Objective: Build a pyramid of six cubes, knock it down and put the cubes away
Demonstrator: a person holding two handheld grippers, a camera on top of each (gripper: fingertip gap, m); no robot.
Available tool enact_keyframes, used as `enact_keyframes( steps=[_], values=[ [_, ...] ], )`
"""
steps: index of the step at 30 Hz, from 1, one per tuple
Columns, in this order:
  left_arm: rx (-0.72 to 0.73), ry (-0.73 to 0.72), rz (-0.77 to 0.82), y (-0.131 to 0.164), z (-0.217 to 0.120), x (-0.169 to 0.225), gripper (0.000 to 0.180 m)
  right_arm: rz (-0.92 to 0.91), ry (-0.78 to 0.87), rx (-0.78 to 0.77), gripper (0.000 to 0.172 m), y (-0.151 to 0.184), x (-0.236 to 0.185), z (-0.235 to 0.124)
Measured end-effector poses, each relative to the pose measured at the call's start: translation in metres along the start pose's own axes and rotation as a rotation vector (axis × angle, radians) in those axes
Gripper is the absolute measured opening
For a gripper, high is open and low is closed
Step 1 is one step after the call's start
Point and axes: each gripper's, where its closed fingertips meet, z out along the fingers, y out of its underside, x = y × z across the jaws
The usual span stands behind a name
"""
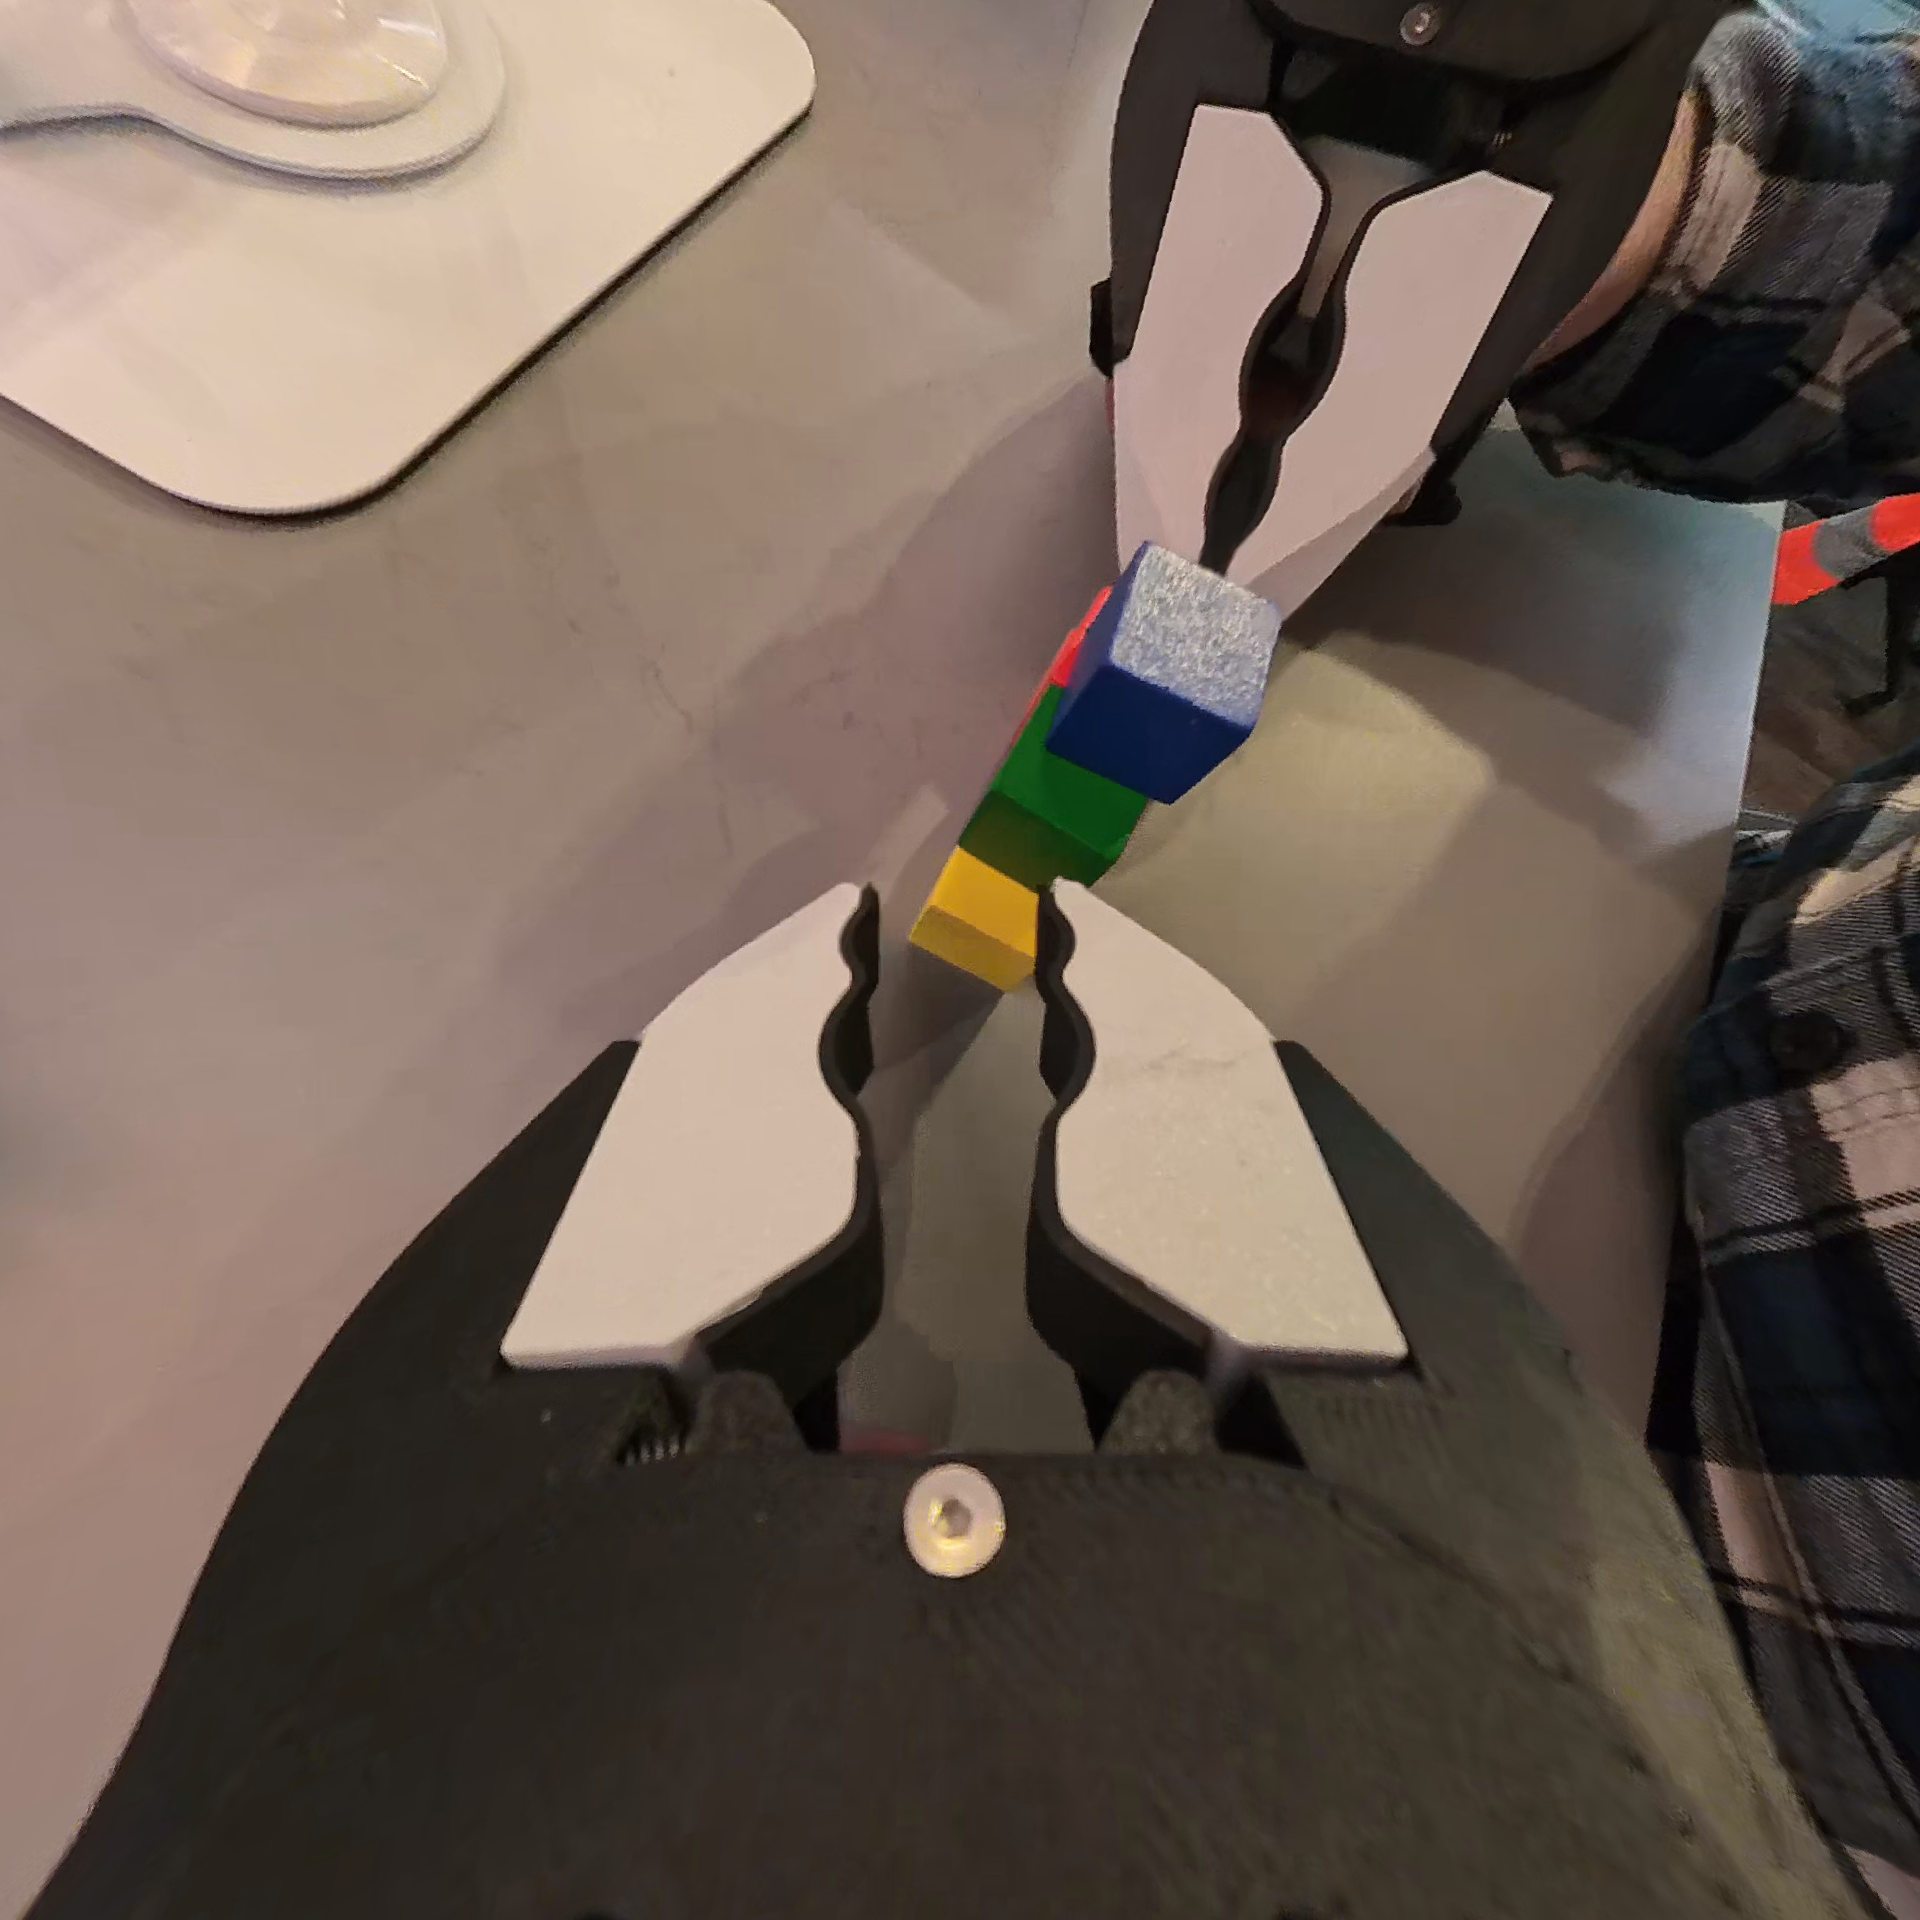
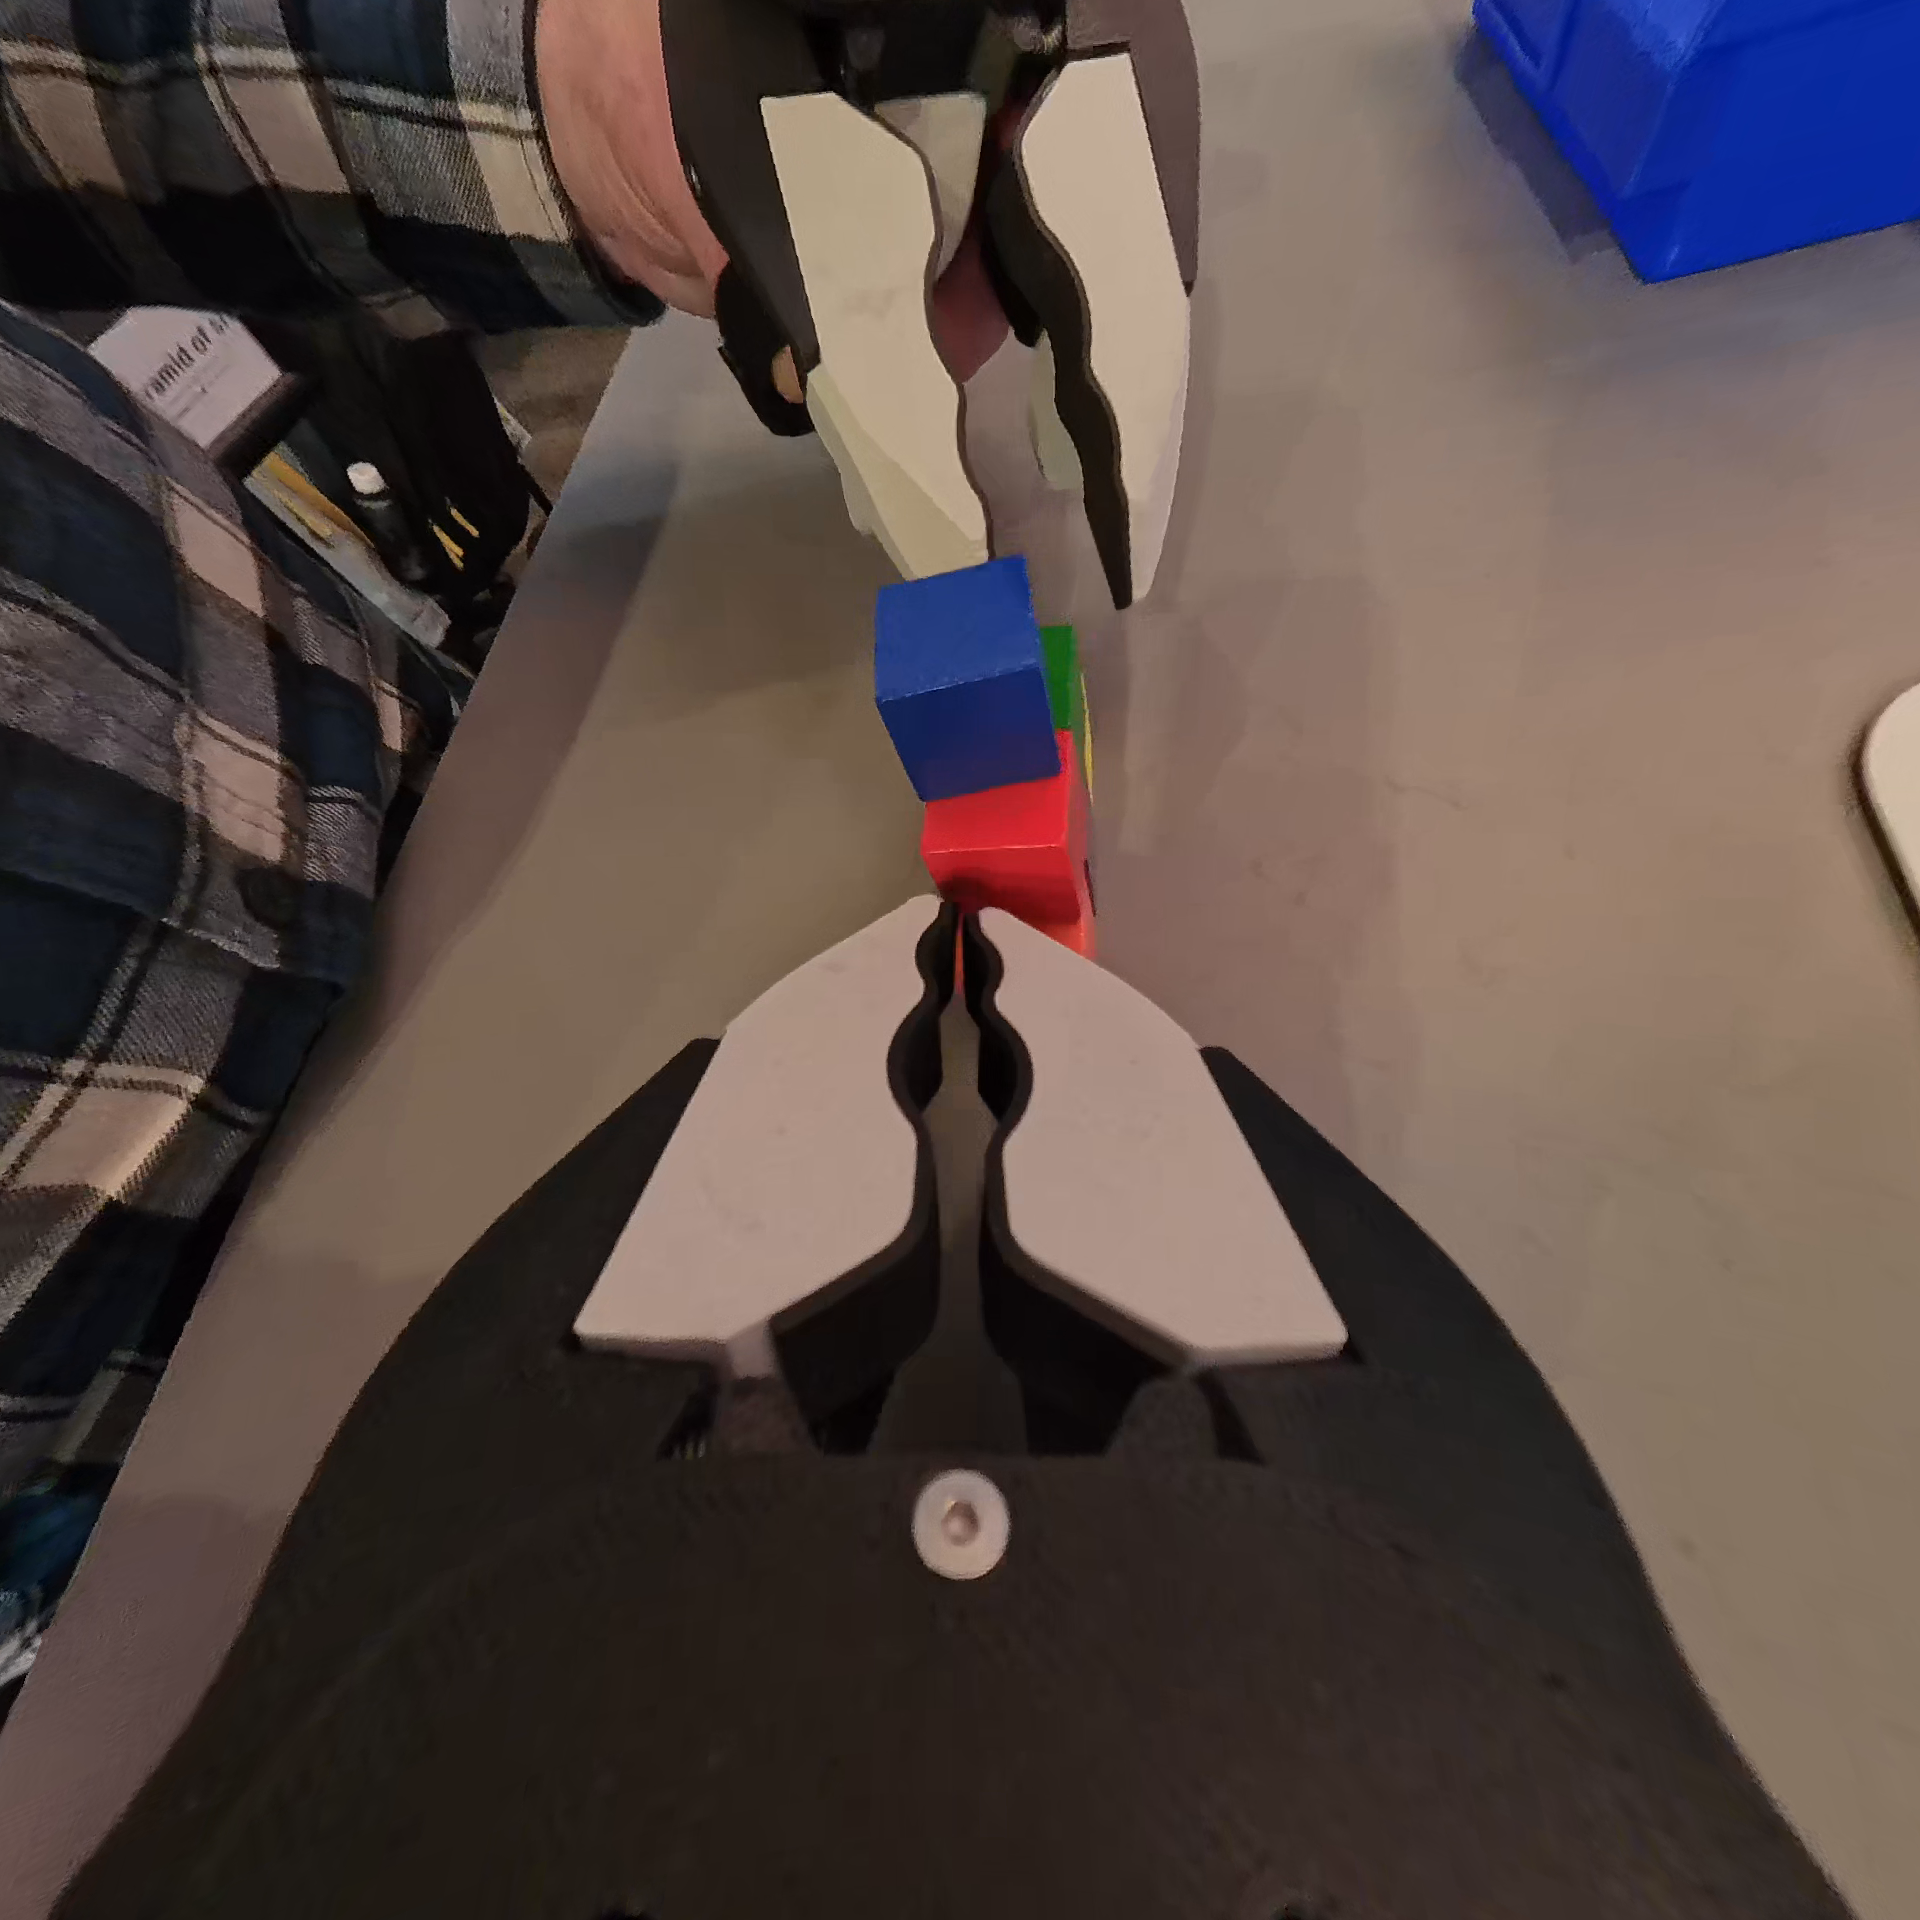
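Left wrist view: near to far, the left gripper [image 1: 954,940], then the pyramid seen edge-on, then the right gripper [image 1: 1231,551] facing back.
Left gripper jaws: parted; the yellow cube [image 1: 982,925] at the pyramid's near bottom end stands between the tips, with a gap on one side, so nothing is gripped.
Pyramid, this side: yellow cube at the base, a green cube [image 1: 1060,800] above it, the blue cube [image 1: 1169,691] on top, slivers of red behind.
Right wrist view: the right gripper with its tips just beside the red cube [image 2: 1003,842] at the opposite end of the pyramid.
Right gripper jaws: clenched, pads together with nothing between them.
Pyramid, that side: red cubes low, the blue cube on top, thin edges of green and yellow beyond; I cannot count all six cubes from either end.
Where it stands: on the grey table [image 1: 364,831], near the table's edge on the person's side, where the plaid sleeve [image 2: 260,135] comes in.
Farther off: a blue bin [image 2: 1714,125] toward the far corner of the table, and a pale mat [image 1: 312,291] well apart from the cubes.
Progress: building looks finished, with the top cube seated and the stack upright.
Left to do: knocking it down and putting the cubes away, probably into the blue bin.
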Motion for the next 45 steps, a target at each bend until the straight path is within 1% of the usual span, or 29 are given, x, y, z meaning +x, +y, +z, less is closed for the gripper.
enact_keyframes(
  steps=[2, 5, 9, 10, 16, 19, 21, 27, 45],
  values=[
    [0.002, -0.001, 0.003, -0.002, -0.005, 0.001, 0.030, 0.009, 0.003, 0.036, 0.003, -0.005, 0.002, -0.002],
    [0.007, -0.003, 0.021, -0.007, -0.009, 0.006, 0.030, 0.004, 0.026, 0.079, 0.016, -0.014, 0.002, -0.007],
    [0.012, 0.000, 0.037, -0.014, -0.008, 0.012, 0.027, -0.052, 0.070, 0.048, 0.034, -0.020, 0.001, -0.001],
    [0.008, -0.001, 0.038, -0.014, -0.007, 0.012, 0.027, -0.062, 0.077, 0.037, 0.034, -0.020, 0.002, 0.001],
    [0.006, -0.002, -0.004, -0.008, -0.005, 0.001, 0.024, -0.042, 0.092, 0.054, 0.027, -0.016, 0.006, -0.003],
    [0.003, -0.006, -0.010, -0.004, -0.004, 0.001, 0.023, -0.033, 0.098, 0.064, 0.013, -0.015, 0.006, -0.008],
    [-0.003, -0.009, -0.010, -0.003, -0.002, 0.001, 0.023, -0.037, 0.106, 0.050, 0.000, -0.012, 0.006, -0.008],
    [-0.008, -0.002, -0.008, -0.002, 0.000, 0.003, 0.022, -0.046, 0.102, 0.011, 0.000, -0.008, 0.004, -0.001],
    [-0.017, 0.024, -0.002, -0.001, 0.001, 0.007, 0.022, -0.031, 0.078, 0.008, 0.000, -0.009, 0.005, -0.003]
  ],
)
